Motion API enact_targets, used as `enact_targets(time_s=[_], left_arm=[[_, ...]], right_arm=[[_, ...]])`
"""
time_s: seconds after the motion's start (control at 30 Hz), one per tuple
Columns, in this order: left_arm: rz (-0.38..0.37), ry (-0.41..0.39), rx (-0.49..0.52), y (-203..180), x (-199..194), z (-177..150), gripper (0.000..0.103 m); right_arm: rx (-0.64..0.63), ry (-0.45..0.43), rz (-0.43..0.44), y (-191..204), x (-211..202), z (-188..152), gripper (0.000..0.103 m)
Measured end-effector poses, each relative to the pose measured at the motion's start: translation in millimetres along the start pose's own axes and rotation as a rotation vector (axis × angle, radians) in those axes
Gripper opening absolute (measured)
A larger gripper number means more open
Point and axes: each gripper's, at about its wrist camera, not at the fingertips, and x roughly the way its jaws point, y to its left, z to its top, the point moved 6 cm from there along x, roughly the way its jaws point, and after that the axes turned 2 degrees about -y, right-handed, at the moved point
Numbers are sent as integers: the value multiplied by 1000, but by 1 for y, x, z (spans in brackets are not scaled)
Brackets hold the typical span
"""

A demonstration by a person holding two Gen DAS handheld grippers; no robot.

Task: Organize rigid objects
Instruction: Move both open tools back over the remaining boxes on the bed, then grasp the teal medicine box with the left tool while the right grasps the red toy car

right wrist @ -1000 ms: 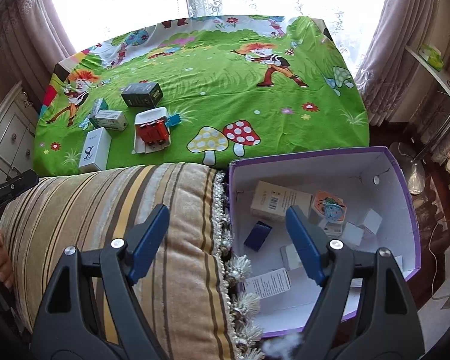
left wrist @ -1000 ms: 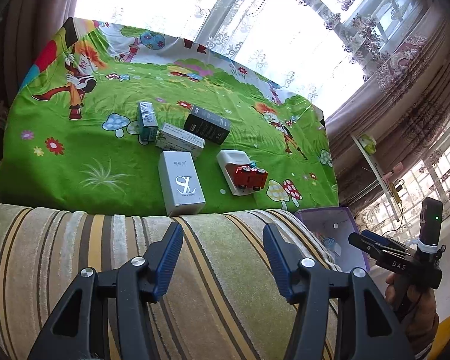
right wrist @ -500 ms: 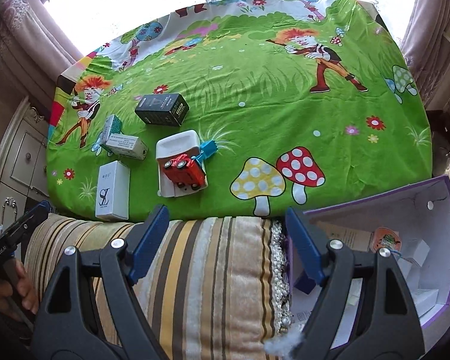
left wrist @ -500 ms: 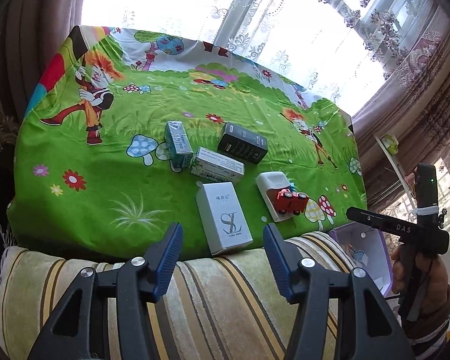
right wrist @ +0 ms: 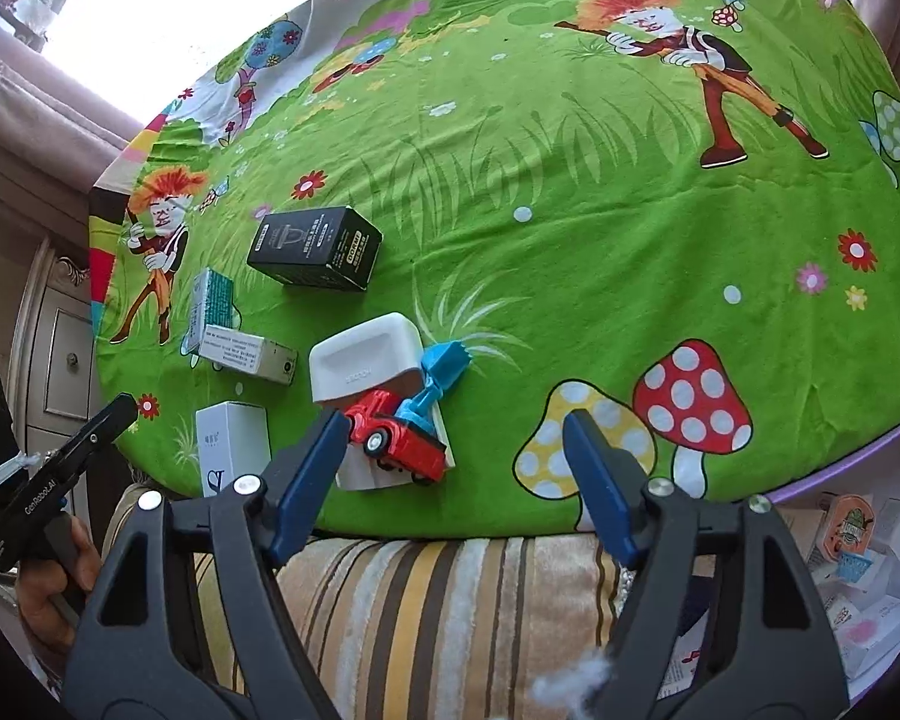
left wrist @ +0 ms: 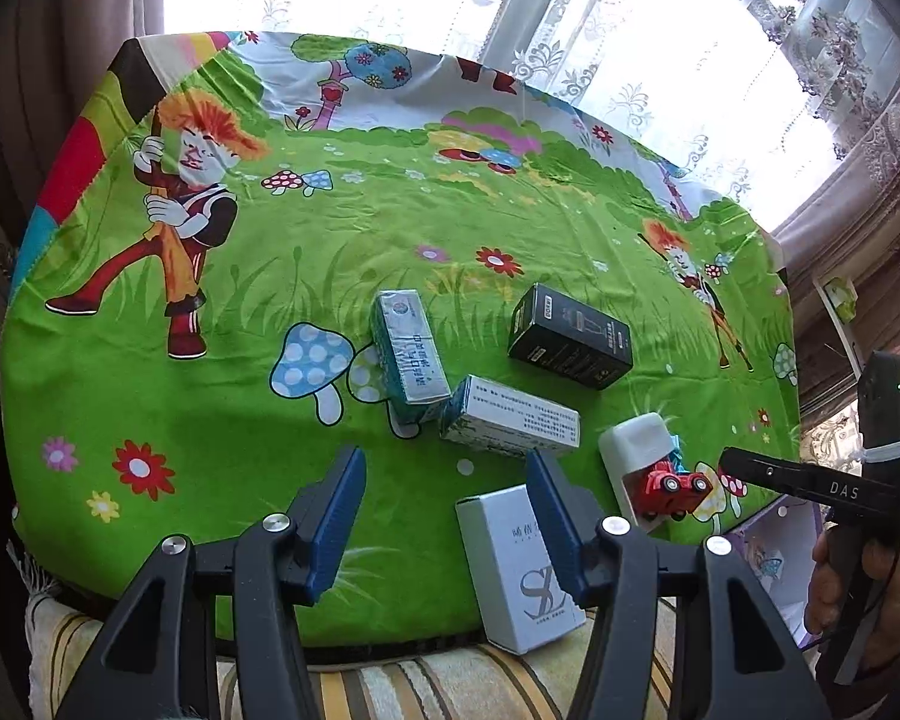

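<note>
Four boxes and one red toy truck [right wrist: 399,441] lie on the green worktop [right wrist: 570,240]. The truck sits just left of the right gripper [right wrist: 456,474], whose empty jaws have just been closing. The left gripper [left wrist: 444,516] gapes empty.

Both wrist views look steeply down, close, sharing the green cloth [left wrist: 150,360] (left and right halves).

Both claws nearer boxes, right claw [right wrist: 450,474] narrowing
</note>
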Motion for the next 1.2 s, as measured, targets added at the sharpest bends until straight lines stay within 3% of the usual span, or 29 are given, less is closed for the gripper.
enact_targets(time_s=[0.17, 0.27, 0.43, 0.53, 0.7, 0.97, 1.2], left_arm=[[51, 8, -5, 7, 19, 16, 57], [80, 17, -5, 11, 30, 21, 57], [84, 34, -18, 17, 42, 21, 57], [73, 45, -23, 17, 45, 19, 57], [60, 48, -28, 18, 47, 18, 57], [69, 46, -28, 22, 51, 22, 57], [79, 78, -12, 19, 65, 24, 57]], right_arm=[[85, 51, 5, -5, 24, 8, 60], [106, 75, 15, -4, 35, 7, 57], [133, 60, 6, -8, 38, 12, 49], [161, 39, -3, -13, 37, 18, 40], [157, 58, 12, -9, 39, 19, 39], [163, 46, -42, -6, 49, 20, 39], [82, 29, -94, 7, 51, 18, 38]])
